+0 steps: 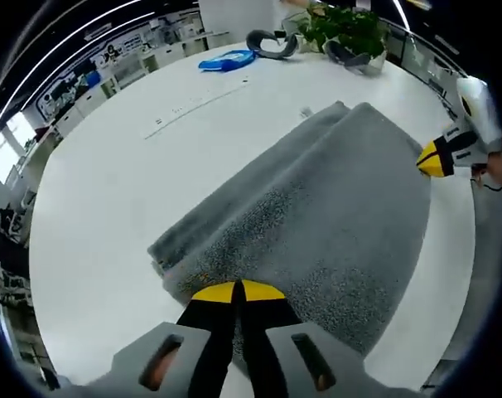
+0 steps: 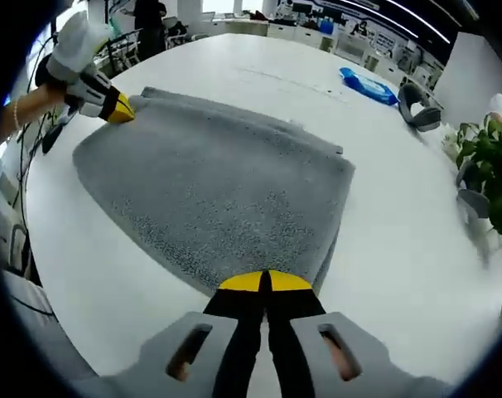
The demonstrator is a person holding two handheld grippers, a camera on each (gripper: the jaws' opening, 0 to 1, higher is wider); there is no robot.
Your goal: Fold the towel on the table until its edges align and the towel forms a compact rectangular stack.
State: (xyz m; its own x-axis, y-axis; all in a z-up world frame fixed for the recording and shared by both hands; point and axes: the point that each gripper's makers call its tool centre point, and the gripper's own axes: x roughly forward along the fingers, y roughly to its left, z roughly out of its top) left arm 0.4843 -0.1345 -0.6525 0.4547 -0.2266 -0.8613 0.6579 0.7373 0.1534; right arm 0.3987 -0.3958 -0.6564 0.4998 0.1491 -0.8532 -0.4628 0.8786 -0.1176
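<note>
The grey towel (image 1: 317, 224) lies folded on the white tabletop (image 1: 110, 207), already doubled over, with a layered edge visible at one side and both grippers pinching opposite corners of it. The left gripper (image 1: 237, 292) has its yellow-tipped jaws drawn together on the near corner, the cloth running in between them; the same gripper appears in the right gripper view at the far left corner of the towel (image 2: 209, 199), held by a hand in a white glove with a bare wrist behind it. The right gripper (image 2: 263, 282) likewise has its jaws closed on its own near corner, and in the left gripper view it sits at the towel's right end, close to the tabletop's edge. To do this fold well, I judge both corners should lift together at even height, travel across as one line, and come down square on the opposite edge, so the layers do not skew; the cloth looks thick and limp, so a slack middle could drag and bunch. Both grippers are held low, jaws nearly level with the surface, pointing inward along the towel toward each other. A plant (image 1: 342, 29), a blue pack (image 1: 226, 60) and a neck pillow (image 1: 272, 43) stand near the tabletop's far edge, well apart.
</note>
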